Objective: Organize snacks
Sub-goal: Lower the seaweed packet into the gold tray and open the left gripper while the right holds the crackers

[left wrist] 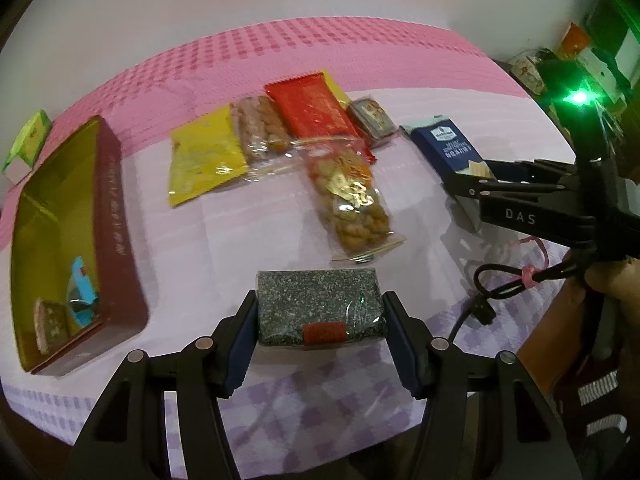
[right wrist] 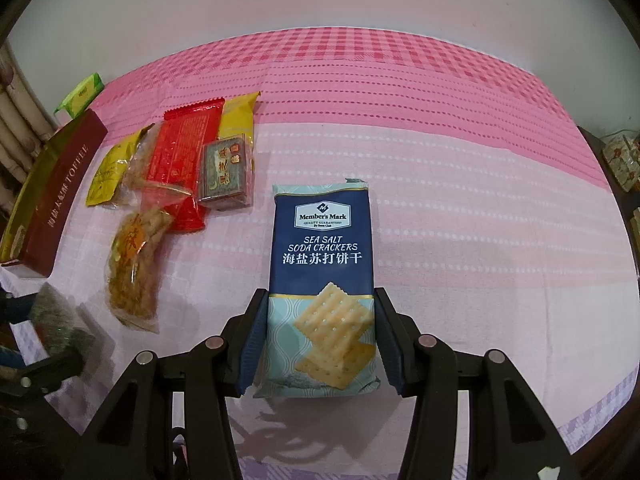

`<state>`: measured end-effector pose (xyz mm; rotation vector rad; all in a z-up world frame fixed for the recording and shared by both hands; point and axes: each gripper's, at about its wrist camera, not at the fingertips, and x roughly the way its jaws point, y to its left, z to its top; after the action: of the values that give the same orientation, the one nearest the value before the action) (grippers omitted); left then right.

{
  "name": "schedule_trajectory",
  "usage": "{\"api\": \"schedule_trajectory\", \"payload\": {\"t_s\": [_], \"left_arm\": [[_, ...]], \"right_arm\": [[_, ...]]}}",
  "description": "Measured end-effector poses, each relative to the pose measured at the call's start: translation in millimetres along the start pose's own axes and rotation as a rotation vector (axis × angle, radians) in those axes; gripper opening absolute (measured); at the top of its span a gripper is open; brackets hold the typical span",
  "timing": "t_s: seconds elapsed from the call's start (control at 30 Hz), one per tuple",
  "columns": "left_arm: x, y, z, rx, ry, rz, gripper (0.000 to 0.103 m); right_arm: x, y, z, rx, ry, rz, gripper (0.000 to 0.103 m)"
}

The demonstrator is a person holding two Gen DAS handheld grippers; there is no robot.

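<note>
My left gripper is shut on a dark speckled sesame block in clear wrap with a red label, one pad against each short side, just above the cloth. My right gripper is shut on the near end of a blue sea salt soda cracker pack; the pack's far end reaches out over the cloth. In the left wrist view that gripper and the cracker pack are at the right. An open maroon tin with a gold inside stands at the left, holding a blue packet and a small brown block.
Loose snacks lie mid-table: a yellow packet, a clear sausage-like pack, a red packet, a small brown box and a clear bag of fried nuts. A green box sits far left. A black cable trails at right.
</note>
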<state>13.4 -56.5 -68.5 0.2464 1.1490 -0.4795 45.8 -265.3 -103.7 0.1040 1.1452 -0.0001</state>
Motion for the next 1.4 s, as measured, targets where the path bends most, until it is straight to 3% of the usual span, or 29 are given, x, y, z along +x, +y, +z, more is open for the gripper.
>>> {"api": "schedule_trajectory", "payload": {"t_s": [0.37, 0.9, 1.13, 1.4], "left_arm": [[-30.8, 44.4, 10.2, -0.071, -0.083, 0.054, 0.06], [-56.2, 157.5, 18.9, -0.218, -0.178, 0.251, 0.06], [-46.1, 211.3, 16.1, -0.273, -0.155, 0.31, 0.06], [-23.6, 242.8, 13.1, -0.266, -0.101, 0.302, 0.06]], "right_arm": [[0.5, 4.4, -0.7, -0.018, -0.004, -0.028, 0.048], [0.1, 7.3, -3.2, -0.016, -0.017, -0.045, 0.048], [0.6, 7.7, -2.7, -0.006, -0.02, -0.052, 0.048], [0.3, 8.2, -2.9, 0.008, -0.018, -0.061, 0.048]]}}
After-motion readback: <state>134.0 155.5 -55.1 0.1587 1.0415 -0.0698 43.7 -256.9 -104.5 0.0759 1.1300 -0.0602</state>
